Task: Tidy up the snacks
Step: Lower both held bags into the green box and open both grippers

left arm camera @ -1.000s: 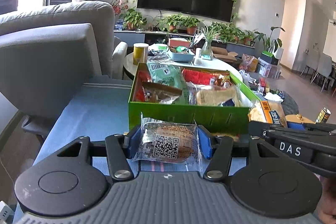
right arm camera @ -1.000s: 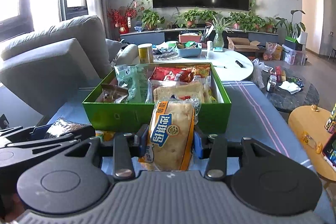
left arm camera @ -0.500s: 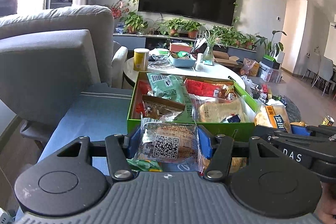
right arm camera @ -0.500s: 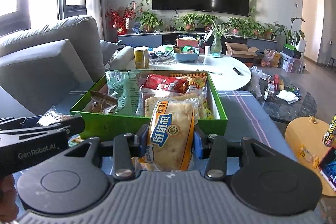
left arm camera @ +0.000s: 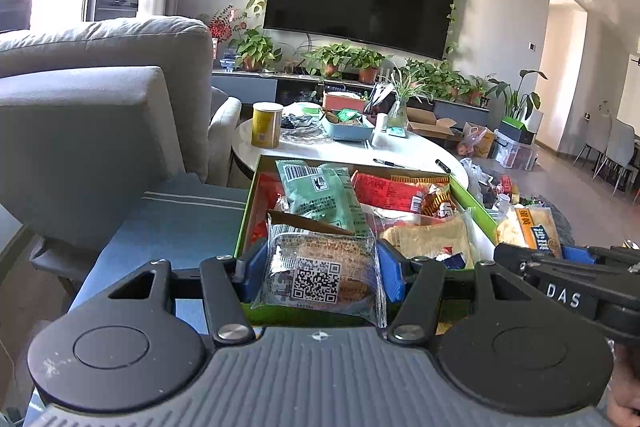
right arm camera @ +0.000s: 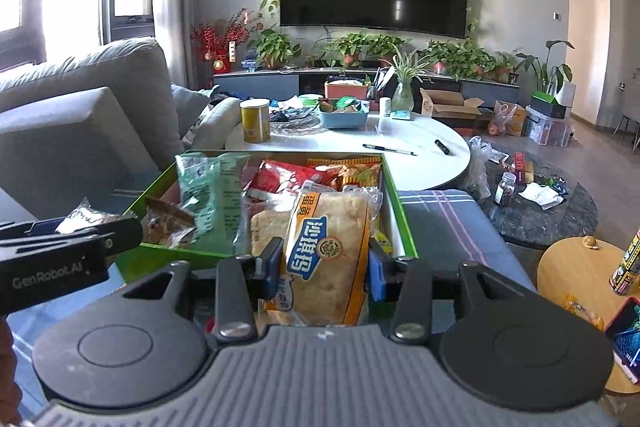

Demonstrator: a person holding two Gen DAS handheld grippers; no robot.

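Note:
A green snack box (left arm camera: 246, 211) (right arm camera: 400, 223) holds several packets, among them a green packet (left arm camera: 320, 197) (right arm camera: 208, 195) and red packets (left arm camera: 388, 191). My left gripper (left arm camera: 318, 277) is shut on a clear packet with a QR code (left arm camera: 318, 275), held above the box's near edge. My right gripper (right arm camera: 324, 267) is shut on an orange-labelled bread packet (right arm camera: 326, 251), held above the box's near right part. Each gripper shows in the other's view: the right one with its bread (left arm camera: 532, 231), the left one with its packet (right arm camera: 86, 217).
The box sits on a blue striped cloth (left arm camera: 168, 219) (right arm camera: 440, 219). A grey sofa (left arm camera: 88, 131) stands left. A white round table (right arm camera: 400, 151) with a yellow can (right arm camera: 255, 121), a blue tray (right arm camera: 344, 117) and pens lies behind. A wooden side table (right arm camera: 572, 279) stands right.
Both grippers have risen and moved forward with their packets, from in front of the box's near wall to above its near edge.

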